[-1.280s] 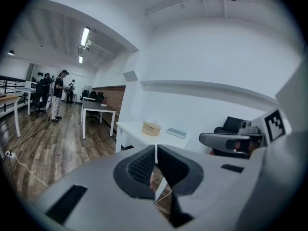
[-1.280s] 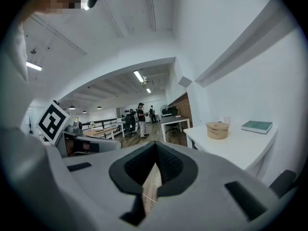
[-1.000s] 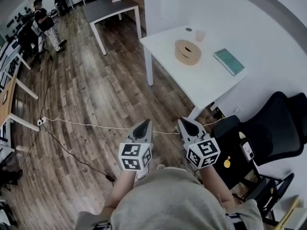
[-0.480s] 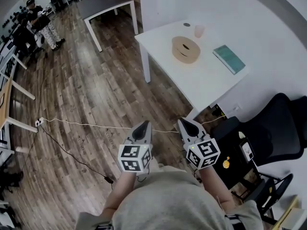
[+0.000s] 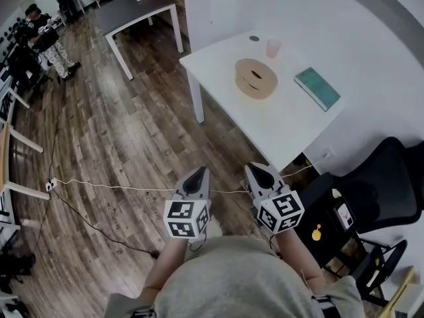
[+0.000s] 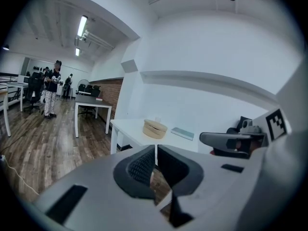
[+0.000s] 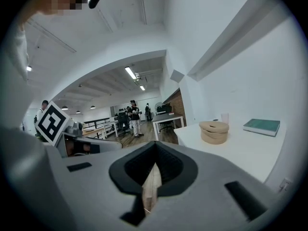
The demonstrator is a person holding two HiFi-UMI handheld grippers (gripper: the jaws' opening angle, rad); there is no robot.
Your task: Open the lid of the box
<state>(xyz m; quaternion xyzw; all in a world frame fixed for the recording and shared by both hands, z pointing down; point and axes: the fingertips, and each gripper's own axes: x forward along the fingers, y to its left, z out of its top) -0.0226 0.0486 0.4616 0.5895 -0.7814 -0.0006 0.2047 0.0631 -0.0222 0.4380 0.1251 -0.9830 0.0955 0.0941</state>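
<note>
1. Change: over the last second the white table (image 5: 278,128) and the round wooden box (image 5: 256,78) on it have drifted nearer in the head view, and the floor (image 5: 119,131) has slid past underneath. Both grippers sit at the same spot in front of the body. I read this as a walk-up, with no manipulation yet.
2. Left gripper (image 5: 198,171): jaws clenched together, nothing between them.
3. Right gripper (image 5: 254,168): same, jaws pressed shut and empty.
4. The box stands around the middle of the table, with its lid (image 5: 254,71) seated on top. It is well apart from both grippers, and both gripper views show it ahead, off in the distance.
5. Task meaning: the opening hasn't started and this is only the approach. My guess is the jaws need to spread before either can take the lid rim. The other gripper may have to steady the base, since the box looks light.
6. Surface: plain white top, mostly bare. A green book (image 5: 317,85) lies to the right of the box, apart from it. A pale cup (image 5: 272,48) and a small dark disc (image 5: 254,38) sit behind the box, toward the wall.
7. Room: open office with wood-plank flooring.
   - A white cable (image 5: 112,187) runs across the floor just ahead of the grippers.
   - A black chair (image 5: 391,177) is at the right.
   - A grey table (image 5: 132,8) is further back.
   - People (image 5: 43,35) stand at the far end.
</note>
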